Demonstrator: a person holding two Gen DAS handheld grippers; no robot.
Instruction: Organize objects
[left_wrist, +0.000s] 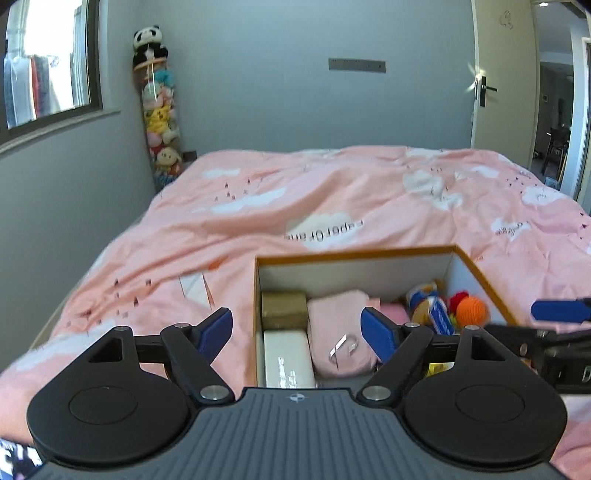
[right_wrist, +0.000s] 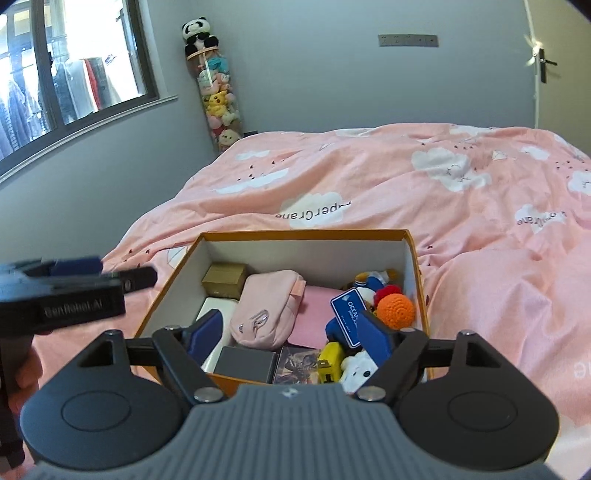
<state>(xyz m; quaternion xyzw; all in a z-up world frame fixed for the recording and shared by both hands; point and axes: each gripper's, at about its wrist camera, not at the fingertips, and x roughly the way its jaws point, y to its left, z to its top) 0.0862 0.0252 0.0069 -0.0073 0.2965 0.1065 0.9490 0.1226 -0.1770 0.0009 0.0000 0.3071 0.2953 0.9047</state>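
Note:
An orange-rimmed cardboard box (right_wrist: 306, 233) (left_wrist: 369, 254) sits on the pink bed. Inside lie a pink pouch (right_wrist: 264, 314) (left_wrist: 340, 332), a tan box (right_wrist: 223, 279) (left_wrist: 284, 308), a white box (left_wrist: 288, 358), an orange crochet ball (right_wrist: 397, 309) (left_wrist: 471, 310), a blue card (right_wrist: 347, 314), plush toys, a yellow toy (right_wrist: 330, 362) and a dark box (right_wrist: 245, 360). My left gripper (left_wrist: 297, 334) hovers open over the box's near left corner, nothing between its fingers. My right gripper (right_wrist: 288, 338) is open above the box's near edge, holding nothing. Each gripper shows at the other view's edge.
The pink cloud-print duvet (right_wrist: 406, 177) covers the whole bed around the box. A tall clear tube of plush toys with a panda on top (right_wrist: 218, 92) stands in the far corner. A window (right_wrist: 74, 74) is at left, a door (left_wrist: 502, 74) at right.

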